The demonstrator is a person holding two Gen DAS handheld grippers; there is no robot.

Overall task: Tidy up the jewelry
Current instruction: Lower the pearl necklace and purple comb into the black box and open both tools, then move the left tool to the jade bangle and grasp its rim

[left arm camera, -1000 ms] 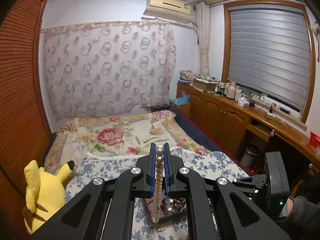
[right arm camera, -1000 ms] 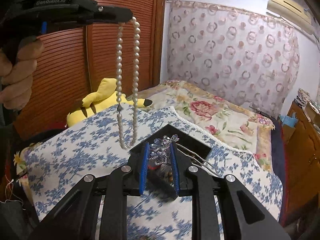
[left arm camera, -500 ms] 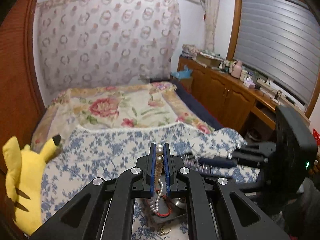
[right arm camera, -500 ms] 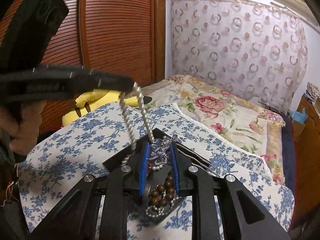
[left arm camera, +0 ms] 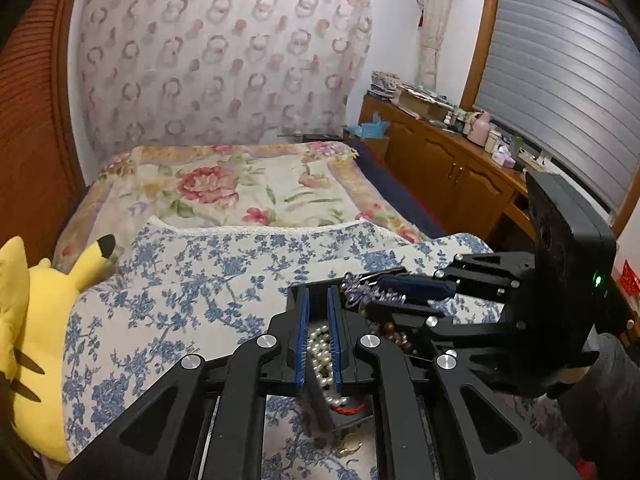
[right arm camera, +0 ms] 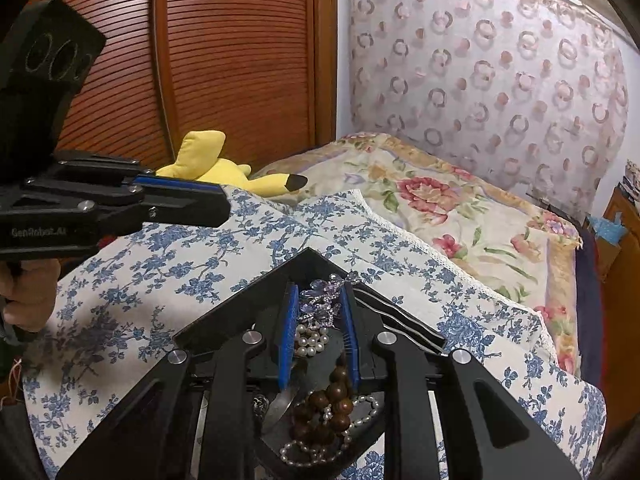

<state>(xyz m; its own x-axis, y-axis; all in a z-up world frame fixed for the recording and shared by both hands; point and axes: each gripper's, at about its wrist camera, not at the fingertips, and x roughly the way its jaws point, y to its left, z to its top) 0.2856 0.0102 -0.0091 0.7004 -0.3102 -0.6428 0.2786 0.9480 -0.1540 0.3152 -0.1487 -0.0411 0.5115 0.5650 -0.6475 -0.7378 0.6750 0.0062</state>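
Note:
A black jewelry tray point(right arm camera: 240, 304) lies on the blue-flowered cloth point(right arm camera: 168, 280). In it lie the white pearl necklace point(left arm camera: 322, 346), a brown wooden bead bracelet point(right arm camera: 332, 404) and a red cord point(left arm camera: 352, 410). My left gripper point(left arm camera: 318, 304) is open just above the tray, the pearls lying loose below its fingers. It also shows at the left of the right wrist view point(right arm camera: 180, 204). My right gripper point(right arm camera: 318, 308) is shut on a purple crystal hairpin point(right arm camera: 320, 304), whose metal prongs point(right arm camera: 400, 320) stick out to the right over the tray edge.
A yellow plush toy point(left arm camera: 36, 332) lies at the cloth's left edge. The floral bed point(left arm camera: 240, 188) stretches behind. A wooden cabinet point(left arm camera: 448, 168) with clutter runs along the right wall. A slatted wardrobe door point(right arm camera: 240, 60) stands to the left.
My left gripper came down to the tray, opened and let the pearl necklace drop into it. My right gripper kept its hold on the hairpin.

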